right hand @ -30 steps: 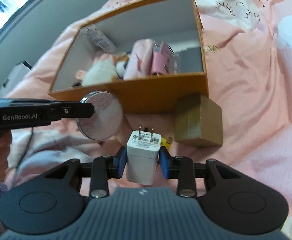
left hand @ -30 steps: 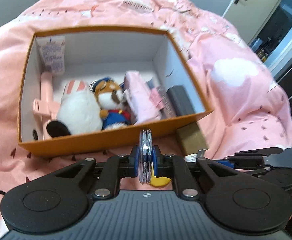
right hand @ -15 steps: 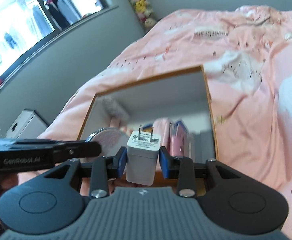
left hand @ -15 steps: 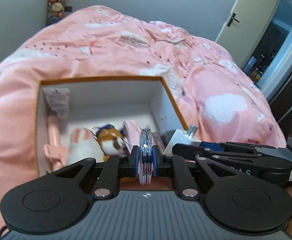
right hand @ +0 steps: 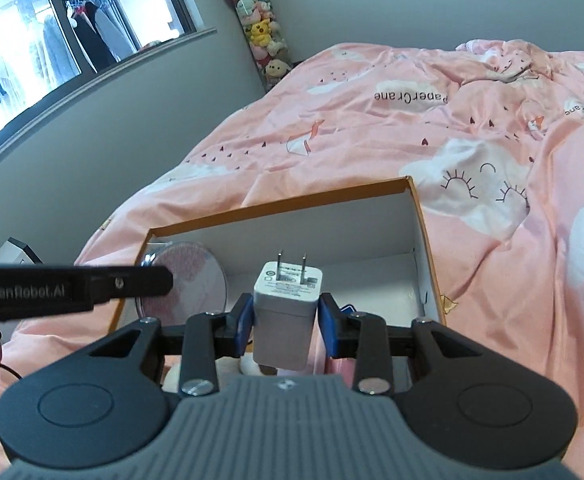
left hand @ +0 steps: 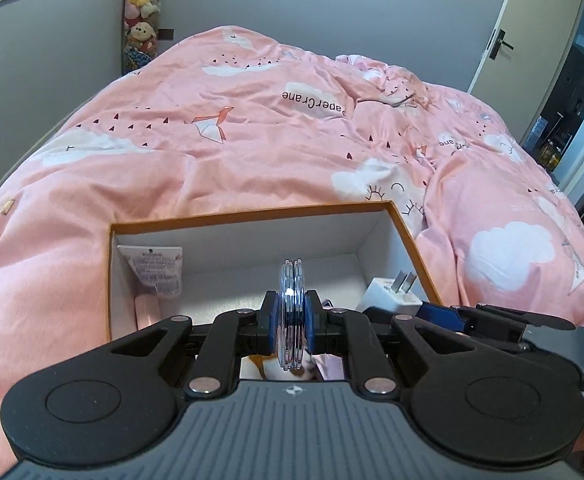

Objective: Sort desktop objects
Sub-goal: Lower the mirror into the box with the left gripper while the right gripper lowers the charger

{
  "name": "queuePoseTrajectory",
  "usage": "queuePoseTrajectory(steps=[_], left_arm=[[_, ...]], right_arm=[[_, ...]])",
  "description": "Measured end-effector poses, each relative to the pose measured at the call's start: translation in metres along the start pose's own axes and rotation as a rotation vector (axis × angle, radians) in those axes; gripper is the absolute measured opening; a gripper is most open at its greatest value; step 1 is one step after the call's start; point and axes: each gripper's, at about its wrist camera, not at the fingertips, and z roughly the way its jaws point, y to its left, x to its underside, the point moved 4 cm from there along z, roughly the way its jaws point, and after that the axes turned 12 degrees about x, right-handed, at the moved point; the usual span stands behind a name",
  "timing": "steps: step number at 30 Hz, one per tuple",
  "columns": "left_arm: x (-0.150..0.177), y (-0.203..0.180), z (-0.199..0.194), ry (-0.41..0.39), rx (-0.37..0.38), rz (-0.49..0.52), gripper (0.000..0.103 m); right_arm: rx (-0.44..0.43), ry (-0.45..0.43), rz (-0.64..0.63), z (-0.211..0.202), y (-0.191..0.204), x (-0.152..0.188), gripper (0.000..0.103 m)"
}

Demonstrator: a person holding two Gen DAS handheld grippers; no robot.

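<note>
Both tools hover over the orange box [right hand: 420,216]: left tool [left hand: 290,322] clamps the round compact mirror [left hand: 290,312], right tool [right hand: 285,322] grips the white charger [right hand: 285,312].

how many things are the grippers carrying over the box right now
2. A round compact mirror, seen edge-on, is clamped in the left gripper. A white plug charger, prongs up, is clamped in the right gripper. Both hang above the orange box.

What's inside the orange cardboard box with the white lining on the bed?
Inside the orange cardboard box, a white printed packet leans in the left corner above something pink. Plush fur peeks out below; the gripper bodies hide the remaining contents.
</note>
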Motion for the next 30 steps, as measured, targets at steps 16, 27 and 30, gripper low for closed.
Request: queuePoseTrajectory(steps=[16, 27, 30], left_arm=[[-0.014, 0.053, 0.059, 0.07, -0.051, -0.063, 0.015], [-0.006, 0.087, 0.077, 0.104, -0.127, -0.1, 0.014], [-0.004, 0.093, 0.08, 0.113, -0.16, -0.101, 0.015]], right_arm=[[-0.147, 0.192, 0.032, 0.069, -0.012, -0.026, 0.037], [-0.188, 0.265, 0.021, 0.121, 0.032, -0.034, 0.036], [-0.157, 0.293, 0.043, 0.138, 0.037, -0.033, 0.036]])
